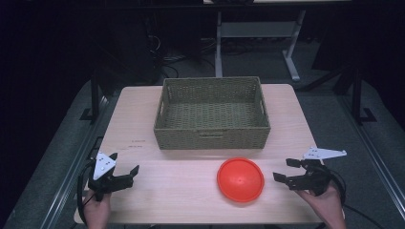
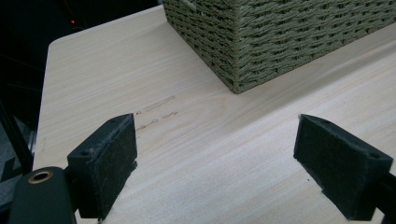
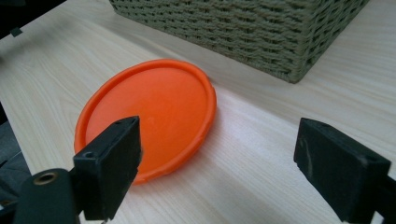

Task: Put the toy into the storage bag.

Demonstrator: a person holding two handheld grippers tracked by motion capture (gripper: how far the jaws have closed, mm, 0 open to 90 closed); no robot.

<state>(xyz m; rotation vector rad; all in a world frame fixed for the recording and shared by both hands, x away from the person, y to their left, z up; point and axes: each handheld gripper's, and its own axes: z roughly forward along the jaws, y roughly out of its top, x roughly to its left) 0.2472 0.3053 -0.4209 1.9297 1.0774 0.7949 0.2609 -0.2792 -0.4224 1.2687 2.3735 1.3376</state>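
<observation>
I hold both grippers, left gripper [image 1: 125,162] and right gripper [image 1: 285,170], spread wide over the desk's [image 1: 143,191] front corners; orange plate [image 1: 240,179] lies near the front edge, before the basket [image 1: 212,135].

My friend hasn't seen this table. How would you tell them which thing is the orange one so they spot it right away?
Start at the big woven basket standing in the middle of the wooden table. Come toward the person's edge from the basket's front wall, a bit to the right, and a plate lies flat on the wood. It is the one round, smooth, bright orange thing, between the two black tools and nearer the right tool.
</observation>
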